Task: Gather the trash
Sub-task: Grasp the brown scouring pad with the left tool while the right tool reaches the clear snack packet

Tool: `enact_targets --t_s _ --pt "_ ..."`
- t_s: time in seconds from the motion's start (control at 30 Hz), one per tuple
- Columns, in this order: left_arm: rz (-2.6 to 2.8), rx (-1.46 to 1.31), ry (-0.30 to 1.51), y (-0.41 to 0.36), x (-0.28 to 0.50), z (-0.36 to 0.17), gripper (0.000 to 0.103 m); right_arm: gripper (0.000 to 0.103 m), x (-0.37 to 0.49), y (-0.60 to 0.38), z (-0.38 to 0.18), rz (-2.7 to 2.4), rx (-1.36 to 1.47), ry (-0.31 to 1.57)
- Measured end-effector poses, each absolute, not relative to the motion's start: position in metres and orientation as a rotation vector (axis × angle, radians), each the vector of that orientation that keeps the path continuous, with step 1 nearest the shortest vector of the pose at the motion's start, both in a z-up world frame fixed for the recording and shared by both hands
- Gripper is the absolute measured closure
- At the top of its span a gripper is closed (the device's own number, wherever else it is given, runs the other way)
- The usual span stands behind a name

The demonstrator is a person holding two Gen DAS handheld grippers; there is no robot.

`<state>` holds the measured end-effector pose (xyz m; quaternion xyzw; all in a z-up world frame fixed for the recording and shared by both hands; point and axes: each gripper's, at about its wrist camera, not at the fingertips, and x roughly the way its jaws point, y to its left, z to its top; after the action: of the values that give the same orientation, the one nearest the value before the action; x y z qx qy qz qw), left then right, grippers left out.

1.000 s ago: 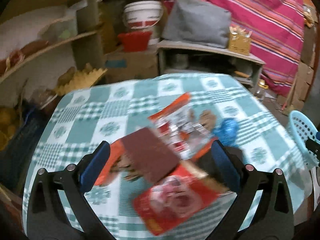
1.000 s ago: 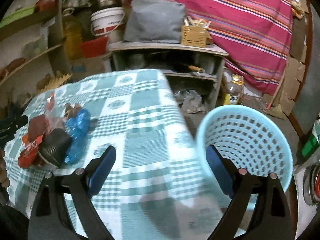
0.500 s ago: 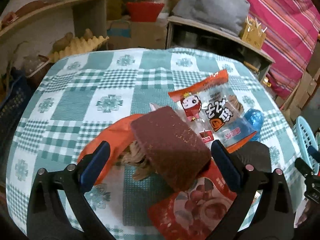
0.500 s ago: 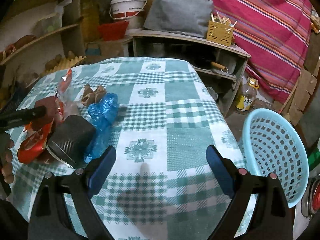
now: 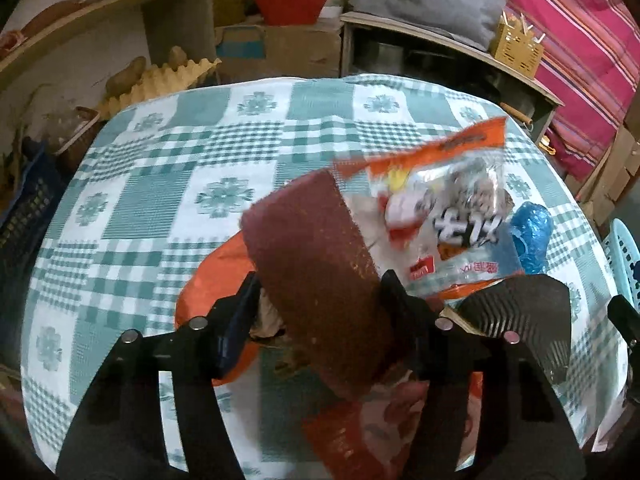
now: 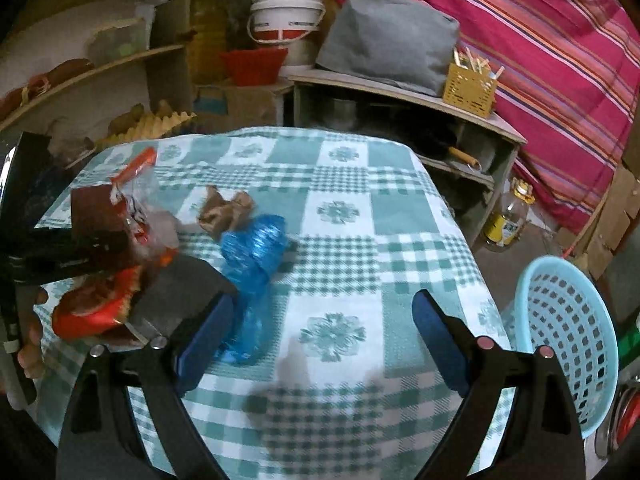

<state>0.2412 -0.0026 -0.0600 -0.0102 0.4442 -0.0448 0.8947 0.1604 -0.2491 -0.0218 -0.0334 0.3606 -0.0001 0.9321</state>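
The left gripper (image 5: 318,296) is down over the pile of rubbish at the near left part of the table, and its jaws are closing on a flat dark-red rectangular block with a rough, gritty face (image 5: 316,276). The block stands tilted between the two black fingers (image 5: 240,320), and they look to be touching its sides already, though the blur makes the contact hard to judge.

Under and around the block lie the other bits: an orange crumpled plastic wrapper (image 5: 208,280) to its left, a clear snack bag with orange edges and printed characters (image 5: 444,216) to its right and farther off, and a red glossy packet with a food picture (image 5: 360,432) nearest of all. A black ribbed pouch (image 5: 516,320) sits to the right of the gripper, and a blue crinkled plastic bag (image 5: 532,240) lies beyond it.

From the other side, the right gripper (image 6: 320,328) hangs above the green-and-white checked tablecloth (image 6: 344,216) with its blue-padded jaws spread wide and nothing between them. Its left finger (image 6: 200,340) is just beside the near end of the blue bag. A crumpled brown paper scrap (image 6: 224,208) lies just beyond that bag. A light-blue perforated plastic basket (image 6: 568,344) stands off the table's right edge, lower than the tabletop and well apart from the pile. At the far left a person's hand (image 6: 30,344) shows on the left gripper's handle.
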Motion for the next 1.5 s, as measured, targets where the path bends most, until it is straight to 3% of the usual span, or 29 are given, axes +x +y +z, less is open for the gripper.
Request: enact_targets --t_s 0.53,0.8,0.87,0.93,1.0,1.07,1.1,1.3,1.5 --pt "-0.083 -0.119 0.858 0.068 0.236 -0.026 0.05 0.014 0.211 -0.168 -0.018 0.14 -0.18 0.772" --pt "-0.099 -0.06 0.899 0.083 0.26 -0.045 0.048 0.015 0.247 -0.14 -0.03 0.202 -0.221 0.865" --pt "-0.083 -0.068 0.904 0.089 0.262 -0.047 0.045 0.023 0.255 -0.136 -0.034 0.21 -0.235 0.886" --pt "-0.081 -0.087 0.894 0.097 0.261 -0.044 0.029 0.036 0.265 -0.131 -0.042 0.222 -0.241 0.936" --pt "-0.076 -0.109 0.879 0.108 0.259 -0.041 0.021 0.045 0.272 -0.131 -0.049 0.229 -0.233 0.975" --pt "-0.056 -0.118 0.877 0.119 0.258 -0.041 0.02 0.055 0.277 -0.131 -0.056 0.233 -0.234 1.001" --pt "-0.047 -0.123 0.881 0.124 0.259 -0.042 0.02 0.066 0.278 -0.13 -0.059 0.241 -0.23 1.015" --pt "-0.002 -0.161 0.891 0.146 0.258 -0.046 0.019 0.088 0.277 -0.136 -0.055 0.247 -0.19 0.983" --pt "0.002 -0.142 0.88 0.132 0.26 -0.045 0.016 0.098 0.27 -0.142 -0.041 0.242 -0.155 0.919"
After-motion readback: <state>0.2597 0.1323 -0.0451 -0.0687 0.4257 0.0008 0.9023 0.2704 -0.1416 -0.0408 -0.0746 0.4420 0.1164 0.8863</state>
